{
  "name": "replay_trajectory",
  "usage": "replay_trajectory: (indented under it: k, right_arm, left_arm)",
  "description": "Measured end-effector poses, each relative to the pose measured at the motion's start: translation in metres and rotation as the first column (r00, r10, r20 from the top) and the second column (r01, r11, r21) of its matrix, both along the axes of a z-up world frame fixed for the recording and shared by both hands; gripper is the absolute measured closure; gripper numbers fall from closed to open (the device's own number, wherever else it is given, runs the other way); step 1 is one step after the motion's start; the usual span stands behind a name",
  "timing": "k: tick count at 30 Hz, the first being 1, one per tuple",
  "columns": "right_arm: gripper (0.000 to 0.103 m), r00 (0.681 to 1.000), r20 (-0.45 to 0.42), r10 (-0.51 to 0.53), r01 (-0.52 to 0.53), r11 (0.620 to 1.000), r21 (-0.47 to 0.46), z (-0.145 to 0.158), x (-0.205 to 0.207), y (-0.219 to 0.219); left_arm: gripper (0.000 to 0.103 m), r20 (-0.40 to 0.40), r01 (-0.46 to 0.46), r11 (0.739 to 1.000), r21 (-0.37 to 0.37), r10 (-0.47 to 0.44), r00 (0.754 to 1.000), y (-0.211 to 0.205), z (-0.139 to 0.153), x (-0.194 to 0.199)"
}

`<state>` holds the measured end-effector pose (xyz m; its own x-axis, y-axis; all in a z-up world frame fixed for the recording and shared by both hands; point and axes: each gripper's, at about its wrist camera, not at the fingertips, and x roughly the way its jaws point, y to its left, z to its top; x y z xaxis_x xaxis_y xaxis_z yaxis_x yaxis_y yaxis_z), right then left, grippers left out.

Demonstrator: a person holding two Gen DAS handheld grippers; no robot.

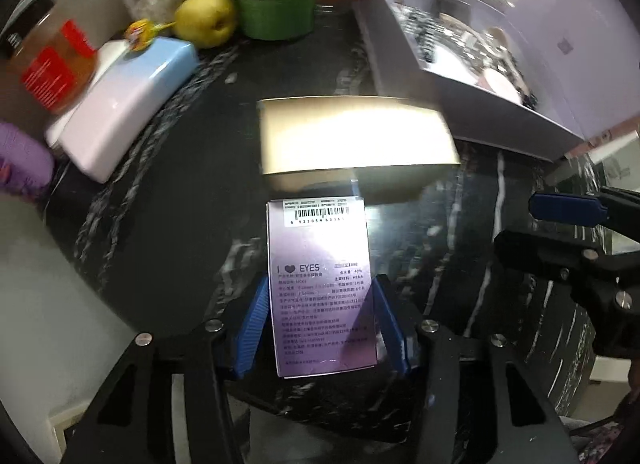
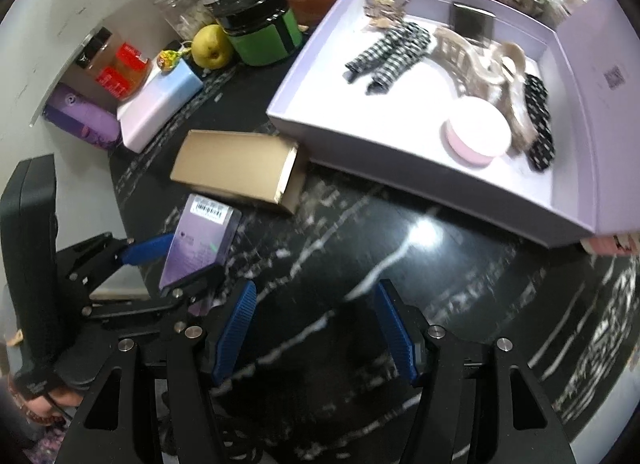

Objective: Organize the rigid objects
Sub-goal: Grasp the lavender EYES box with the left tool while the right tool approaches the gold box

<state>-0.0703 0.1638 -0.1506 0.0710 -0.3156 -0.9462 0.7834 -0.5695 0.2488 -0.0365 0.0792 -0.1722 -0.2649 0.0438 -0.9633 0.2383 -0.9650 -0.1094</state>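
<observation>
The left gripper (image 1: 320, 324) pinches a small purple box (image 1: 322, 288) between its blue fingers (image 1: 252, 328), one pad on each long side, the printed back with its barcode facing the camera. In the right wrist view the box (image 2: 200, 242) appears lifted slightly above the black marbled surface (image 2: 360, 248), at the surface's left edge. Just beyond it lies a gold box (image 1: 356, 140) flat on the surface, its far end near the corner of a large lilac tray (image 2: 400, 180). The tray holds striped hair clips (image 2: 388, 52), a beige claw clip (image 2: 480, 64), a dotted black clip (image 2: 540, 124) and a round pink jar (image 2: 476, 132). The right gripper (image 2: 316, 328) hovers over bare surface with its fingers (image 2: 236, 328) spread wide and nothing between them. Farther left sit a pale blue-and-pink case (image 1: 128, 104), a yellow pear (image 1: 206, 20), a green jar with a black lid (image 1: 276, 0) and a purple pouch (image 2: 84, 120).
</observation>
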Motion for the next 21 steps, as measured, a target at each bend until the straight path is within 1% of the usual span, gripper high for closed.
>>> replay_trajectory:
  k: [7, 9, 16, 21]
  right_arm:
    - [0.041, 0.999, 0.013, 0.041, -0.040, 0.998, -0.046, -0.007, 0.002, -0.030]
    - [0.041, 0.999, 0.008, 0.048, -0.048, 0.997, -0.054, -0.008, 0.003, -0.039]
    - [0.041, 0.996, 0.004, 0.087, -0.086, 0.994, -0.070, -0.006, 0.012, -0.062]
    - [0.041, 0.990, 0.017, 0.139, -0.137, 0.987, -0.077, -0.003, 0.030, -0.071]
  left_arm:
    - [0.052, 0.010, -0.140, 0.990, 0.016, 0.140, 0.990, -0.053, 0.005, 0.012]
    - [0.052, 0.009, -0.165, 0.986, 0.026, 0.165, 0.986, -0.064, 0.006, 0.014]
    - [0.052, 0.009, -0.228, 0.973, 0.043, 0.228, 0.974, -0.094, 0.012, 0.020]
    - [0.052, 0.003, -0.231, 0.972, 0.049, 0.231, 0.973, -0.106, 0.015, 0.025]
